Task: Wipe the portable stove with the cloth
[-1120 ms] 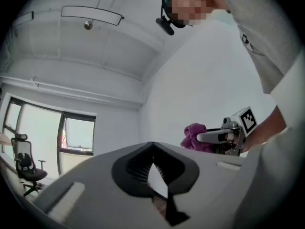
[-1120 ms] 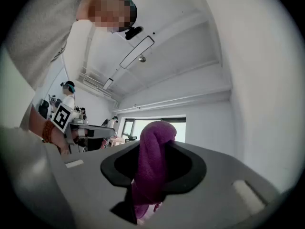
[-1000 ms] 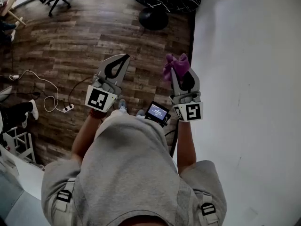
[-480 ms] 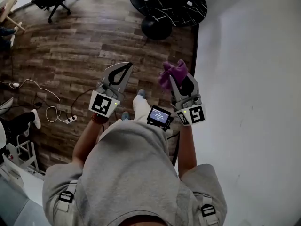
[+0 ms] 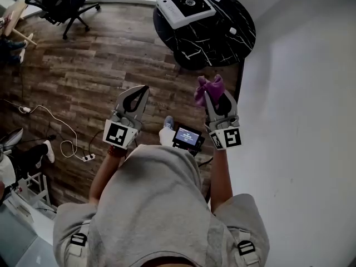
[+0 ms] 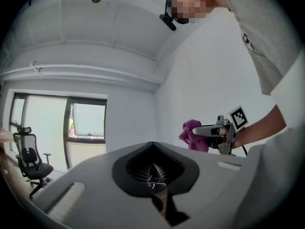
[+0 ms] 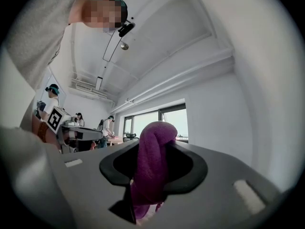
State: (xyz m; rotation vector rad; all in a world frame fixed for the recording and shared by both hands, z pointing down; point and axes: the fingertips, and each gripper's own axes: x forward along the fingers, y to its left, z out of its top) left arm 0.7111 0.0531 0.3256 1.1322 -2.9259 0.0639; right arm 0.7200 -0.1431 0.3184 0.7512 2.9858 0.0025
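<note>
Much closer now: the round table [image 5: 222,43] with the portable stove [image 5: 185,5] has slid fully into view at twelve o'clock, well apart yet. Your right gripper [image 5: 213,96] pinches the purple cloth [image 5: 207,85]; your left gripper [image 5: 139,93] is closed, empty. Wiping hasn't begun.

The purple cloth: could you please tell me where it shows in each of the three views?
Head view: cloth right of centre, bunched at the tip of the right gripper.
Left gripper view: cloth right of centre, at the tip of the right gripper, seen side-on.
Right gripper view: cloth low centre, clamped between the jaws.
Shared landmark: the right gripper that holds it.
</note>
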